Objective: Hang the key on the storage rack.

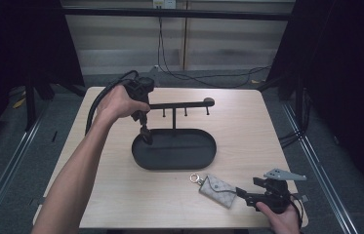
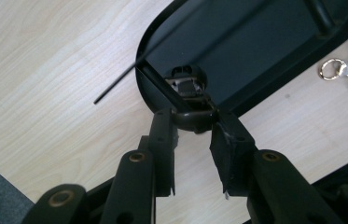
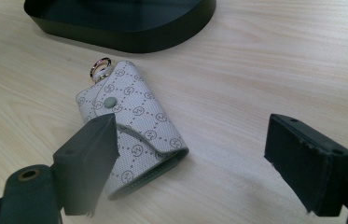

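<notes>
Two claws | left claw [image 2: 195, 122] clamped on a small dark fob [image 2: 191, 100], held over the tray's [image 1: 204, 158] left rim, probably to drop it in or hang it on the rack [image 1: 179, 105] | right claw [image 3: 192, 163] wide open, holding nothing, by the pouch [image 3: 129, 140] near the tabletop's [image 1: 238, 112] front edge, seemingly ready to grasp it

Matt black metal tray [image 1: 204, 155] — pale smooth wood-grain table [image 1: 248, 122] — patterned fabric pouch [image 3: 136, 140].

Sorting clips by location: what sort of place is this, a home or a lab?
Probably a lab or recording bay: a bare wooden table boxed in by black curtains, with loose cables on grey floor.
</notes>
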